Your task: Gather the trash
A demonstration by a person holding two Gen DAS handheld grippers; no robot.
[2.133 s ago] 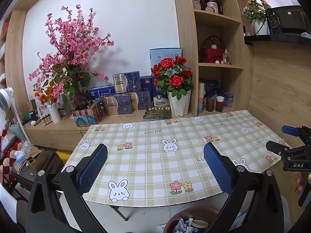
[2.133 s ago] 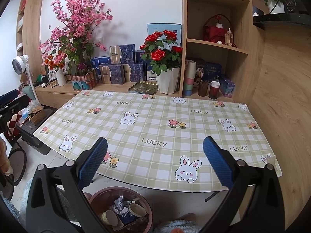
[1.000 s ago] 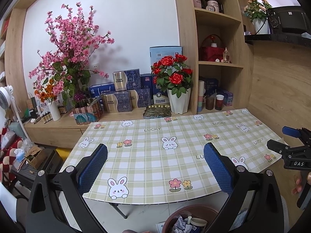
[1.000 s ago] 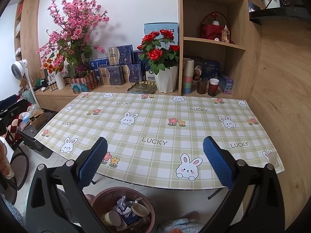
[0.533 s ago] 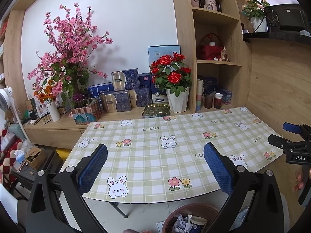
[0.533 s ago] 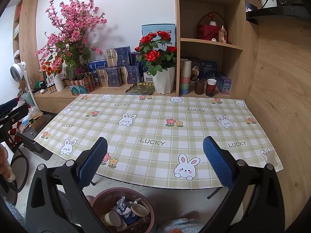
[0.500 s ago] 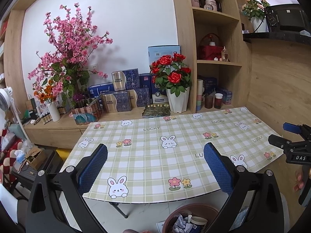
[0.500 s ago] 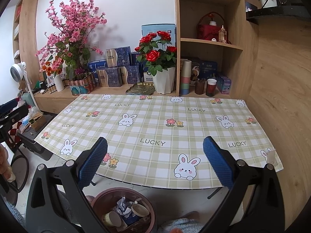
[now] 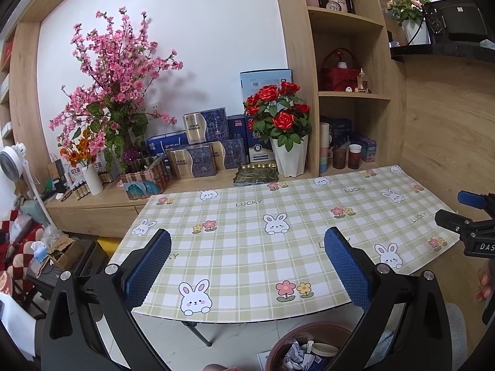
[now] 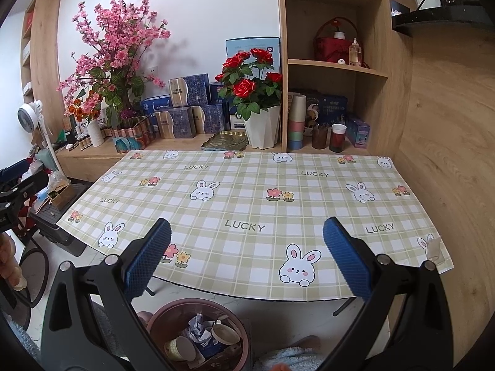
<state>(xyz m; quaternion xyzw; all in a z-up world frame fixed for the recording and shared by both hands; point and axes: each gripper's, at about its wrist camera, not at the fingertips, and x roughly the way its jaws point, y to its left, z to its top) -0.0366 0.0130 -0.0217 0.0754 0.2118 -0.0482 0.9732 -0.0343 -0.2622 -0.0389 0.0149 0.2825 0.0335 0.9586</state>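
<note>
Cups (image 10: 182, 347) in bin (image 10: 173, 310) — right view only.

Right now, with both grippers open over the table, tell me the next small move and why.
Probably none on the table: hold both back and scan elsewhere. The checked tablecloth shows no loose trash, the bin below its near edge already holds crumpled paper and paper cups, and the left gripper and right gripper are both open and hold nothing.

Trash bin (image 9: 312, 337) cut off at btm edge, contents (image 10: 201, 337) possibly crumpled paper, cups.
</note>
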